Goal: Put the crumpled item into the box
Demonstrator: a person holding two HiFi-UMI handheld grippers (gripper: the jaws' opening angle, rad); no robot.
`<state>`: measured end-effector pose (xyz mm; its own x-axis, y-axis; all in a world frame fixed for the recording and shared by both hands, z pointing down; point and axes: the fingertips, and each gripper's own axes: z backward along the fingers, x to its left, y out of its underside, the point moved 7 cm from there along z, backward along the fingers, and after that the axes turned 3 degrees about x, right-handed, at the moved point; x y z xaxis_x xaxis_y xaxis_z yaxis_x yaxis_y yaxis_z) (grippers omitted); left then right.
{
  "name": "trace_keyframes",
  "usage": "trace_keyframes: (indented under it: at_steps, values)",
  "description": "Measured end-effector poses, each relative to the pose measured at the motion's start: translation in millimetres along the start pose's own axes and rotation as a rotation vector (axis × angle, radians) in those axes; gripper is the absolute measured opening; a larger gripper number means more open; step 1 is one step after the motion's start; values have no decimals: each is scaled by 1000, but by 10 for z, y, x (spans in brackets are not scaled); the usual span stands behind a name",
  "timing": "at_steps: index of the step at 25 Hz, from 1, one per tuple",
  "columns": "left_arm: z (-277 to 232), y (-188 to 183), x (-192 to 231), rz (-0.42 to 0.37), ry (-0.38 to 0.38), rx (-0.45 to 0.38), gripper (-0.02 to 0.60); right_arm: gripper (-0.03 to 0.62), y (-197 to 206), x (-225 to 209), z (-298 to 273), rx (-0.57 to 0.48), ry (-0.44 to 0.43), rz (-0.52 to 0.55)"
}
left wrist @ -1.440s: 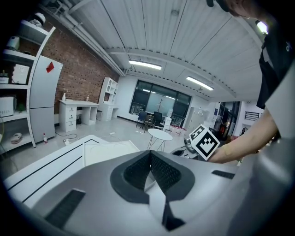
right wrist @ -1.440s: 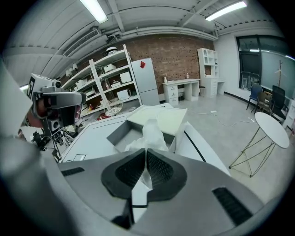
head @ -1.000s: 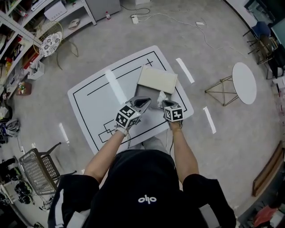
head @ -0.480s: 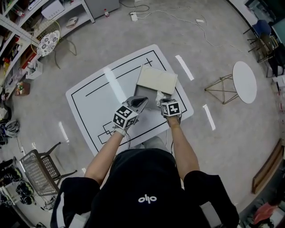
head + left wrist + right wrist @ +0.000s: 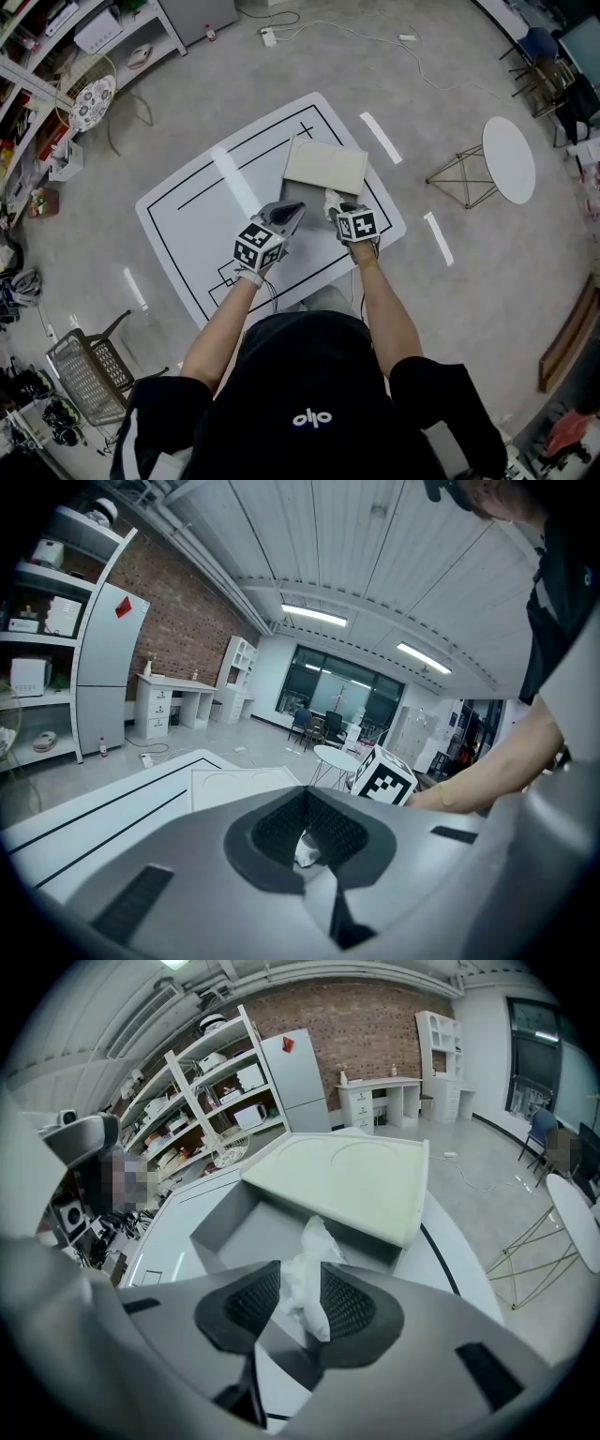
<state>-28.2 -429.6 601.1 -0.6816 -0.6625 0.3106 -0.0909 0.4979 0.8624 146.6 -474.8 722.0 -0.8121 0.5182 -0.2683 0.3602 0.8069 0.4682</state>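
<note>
Well, at the far left, open shelves crowded with goods stand on a grey floor. At mid-room sits a white desk marked with black lines. At the far right is a round white side table on a thin wire frame. On the desk a grey box stands open, with its cream lid on the far side. Both bare forearms reach forward over the desk's near edge. The left hand-held gripper is at the box's left, tilted slightly down, and its jaw tips meet. A small white scrap shows in the gap behind them, and what it is I cannot tell. The right hand-held gripper points steeply down over the box's near wall. Its jaws have just been opening, and the white crumpled item stands between them, its top poking over the box.
</note>
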Motion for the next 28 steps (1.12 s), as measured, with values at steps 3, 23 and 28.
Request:
trace_keyframes:
  at_steps: [3, 23, 28]
  values:
    - [49, -11, -1, 0, 7, -13, 0, 121, -20, 53, 101, -30, 10, 3]
    - [427, -91, -381, -64, 118, -102, 0, 84, 70, 743, 1430, -369, 126, 55]
    - [648, -133, -512, -81, 112, -116, 0, 40, 124, 936, 1786, -450, 161, 66]
